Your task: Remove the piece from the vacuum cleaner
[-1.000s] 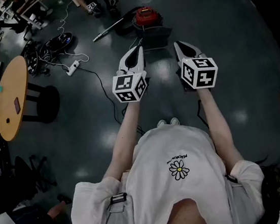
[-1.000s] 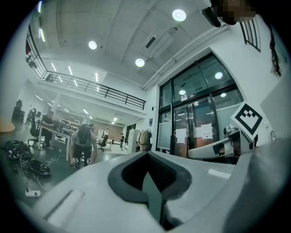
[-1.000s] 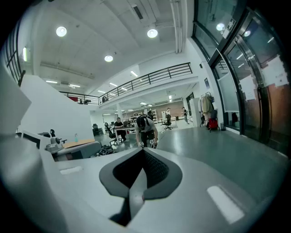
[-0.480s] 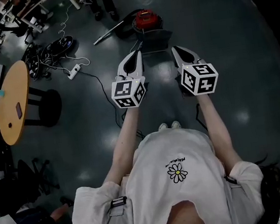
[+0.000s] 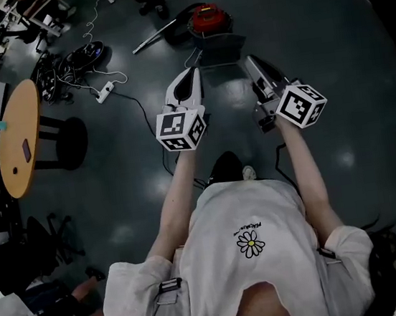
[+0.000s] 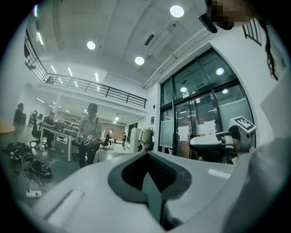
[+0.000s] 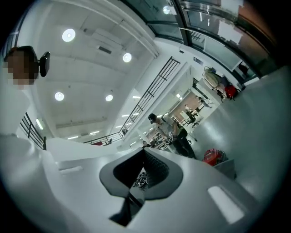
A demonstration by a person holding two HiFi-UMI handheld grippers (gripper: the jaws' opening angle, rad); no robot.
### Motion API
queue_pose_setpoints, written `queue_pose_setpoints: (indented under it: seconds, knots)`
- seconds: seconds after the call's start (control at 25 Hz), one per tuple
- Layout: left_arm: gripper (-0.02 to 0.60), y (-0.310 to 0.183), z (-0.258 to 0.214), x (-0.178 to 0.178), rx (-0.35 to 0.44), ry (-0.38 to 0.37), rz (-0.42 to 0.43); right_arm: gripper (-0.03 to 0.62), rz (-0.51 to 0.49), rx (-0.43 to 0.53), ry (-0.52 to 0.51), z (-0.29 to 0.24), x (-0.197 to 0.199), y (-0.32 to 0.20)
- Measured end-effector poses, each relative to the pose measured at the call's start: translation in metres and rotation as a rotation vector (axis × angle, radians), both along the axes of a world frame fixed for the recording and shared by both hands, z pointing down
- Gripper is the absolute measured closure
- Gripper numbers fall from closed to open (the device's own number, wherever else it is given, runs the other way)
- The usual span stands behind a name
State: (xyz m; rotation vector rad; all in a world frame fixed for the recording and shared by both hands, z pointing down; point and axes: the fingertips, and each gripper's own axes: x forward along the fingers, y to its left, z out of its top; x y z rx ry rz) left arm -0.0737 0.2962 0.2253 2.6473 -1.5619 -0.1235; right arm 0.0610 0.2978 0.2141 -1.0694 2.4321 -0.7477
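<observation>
I have the left gripper (image 5: 192, 73) and right gripper (image 5: 251, 60) out in front of me, each with jaws pressed together on nothing. The vacuum (image 5: 207, 20) (red top) sits on the floor (image 5: 332, 78) beyond both, untouched.

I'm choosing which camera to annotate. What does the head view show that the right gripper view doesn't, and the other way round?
Only the head view shows the left gripper, the round wooden table, the black stool beside it and the power strip on the floor. Only the right gripper view shows the ceiling lights and the balcony railing. Both show the red vacuum cleaner and the right gripper, its jaws shut on nothing.
</observation>
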Motion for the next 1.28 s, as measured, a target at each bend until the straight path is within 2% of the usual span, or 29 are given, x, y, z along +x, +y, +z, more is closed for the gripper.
queue_pose_setpoints:
  seconds: [0.08,0.2,0.28,0.6,0.92,1.08,1.28]
  knots:
    - [0.581,-0.008,0.005,0.0,-0.006,0.011,0.0,0.574,0.031,-0.045,0.063,0.014,0.003,-0.015]
    - [0.581,-0.029,0.017,-0.005,-0.02,0.036,0.0,0.571,0.101,-0.087,0.225,0.04,0.005,-0.043]
    - [0.581,-0.052,0.026,-0.009,-0.026,0.059,0.001,0.571,0.09,-0.091,0.288,0.053,0.001,-0.063]
    - [0.581,-0.178,0.051,-0.049,-0.067,0.113,-0.004,0.571,0.061,-0.178,0.359,0.09,-0.028,-0.171]
    - [0.581,-0.284,0.053,-0.084,-0.097,0.107,0.015,0.571,0.134,-0.197,0.402,0.094,-0.03,-0.266]
    - [0.581,-0.31,0.062,-0.084,-0.13,0.101,0.038,0.571,0.167,-0.185,0.457,0.096,-0.032,-0.287]
    - [0.581,-0.346,0.078,-0.064,-0.168,0.093,0.07,0.571,0.173,-0.199,0.498,0.111,-0.019,-0.316]
